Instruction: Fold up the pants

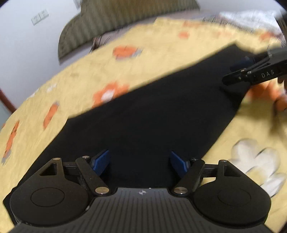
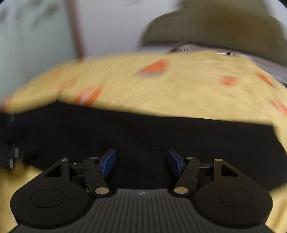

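The black pants (image 1: 143,116) lie flat as a long dark strip on a yellow bedspread (image 1: 89,71) printed with orange flowers. My left gripper (image 1: 140,161) hovers over the near end of the pants, blue pads wide apart with nothing pinched between them. At the far right end of the strip is my right gripper (image 1: 233,71), its fingers spread just above the cloth's edge. In the right wrist view the pants (image 2: 143,134) run across the frame beneath the open right gripper (image 2: 141,161), and no cloth is caught between its pads. Both views are motion-blurred.
An olive striped headboard or cushion (image 1: 107,23) stands behind the bed. Wall sockets (image 1: 39,16) sit on the white wall at left. A white crumpled cloth (image 1: 251,18) lies at the back right. A brown door frame (image 2: 75,26) rises beyond the bed.
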{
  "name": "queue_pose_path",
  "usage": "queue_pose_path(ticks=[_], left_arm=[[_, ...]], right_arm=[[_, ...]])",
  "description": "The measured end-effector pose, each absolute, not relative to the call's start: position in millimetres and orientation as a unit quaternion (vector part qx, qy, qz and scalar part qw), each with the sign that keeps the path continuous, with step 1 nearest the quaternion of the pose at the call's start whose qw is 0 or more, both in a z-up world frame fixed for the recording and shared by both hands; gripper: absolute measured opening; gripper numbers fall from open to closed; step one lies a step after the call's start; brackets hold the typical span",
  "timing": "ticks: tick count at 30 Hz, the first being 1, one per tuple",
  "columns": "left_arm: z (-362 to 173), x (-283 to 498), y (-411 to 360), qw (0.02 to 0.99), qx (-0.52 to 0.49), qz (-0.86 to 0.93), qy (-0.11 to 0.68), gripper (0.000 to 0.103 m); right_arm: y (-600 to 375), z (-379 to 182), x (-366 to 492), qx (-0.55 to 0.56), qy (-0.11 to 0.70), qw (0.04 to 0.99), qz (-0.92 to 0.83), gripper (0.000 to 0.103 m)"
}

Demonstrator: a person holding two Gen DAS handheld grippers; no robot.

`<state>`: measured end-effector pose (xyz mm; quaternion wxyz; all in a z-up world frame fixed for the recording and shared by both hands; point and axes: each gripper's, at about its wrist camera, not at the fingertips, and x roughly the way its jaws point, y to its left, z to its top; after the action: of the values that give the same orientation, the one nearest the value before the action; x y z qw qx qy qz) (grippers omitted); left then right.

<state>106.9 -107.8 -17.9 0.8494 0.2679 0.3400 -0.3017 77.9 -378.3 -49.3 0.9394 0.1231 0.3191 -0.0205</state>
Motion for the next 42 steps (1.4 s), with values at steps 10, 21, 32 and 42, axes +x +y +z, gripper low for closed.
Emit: queue_pose_path(ticks=[10,21,32,42], left_arm=[[-45.5,114.3,-175.8,0.877,0.233,-0.277,0.316,0.090],[-45.7,134.5,-174.2,0.887,0.198,-0.247,0.335,0.091],[-44.1,143.8,-180.2,0.882,0.195,-0.264,0.339,0.093],[-33.2,146.2,-201.8,0.879,0.191,-0.280,0.337,0.092]], right_arm=[[-481.0,-56.7,-33.8,0.327,0.235,0.899,-0.170,0.070],[-482.4,-74.7,92.7,0.118,0.365,0.911,-0.152,0.075],[-484.5,-72.7,136.6,0.048,0.381,0.908,-0.168,0.089],[-500.3,-57.9,114.4,0.114,0.359,0.915,-0.145,0.100]])
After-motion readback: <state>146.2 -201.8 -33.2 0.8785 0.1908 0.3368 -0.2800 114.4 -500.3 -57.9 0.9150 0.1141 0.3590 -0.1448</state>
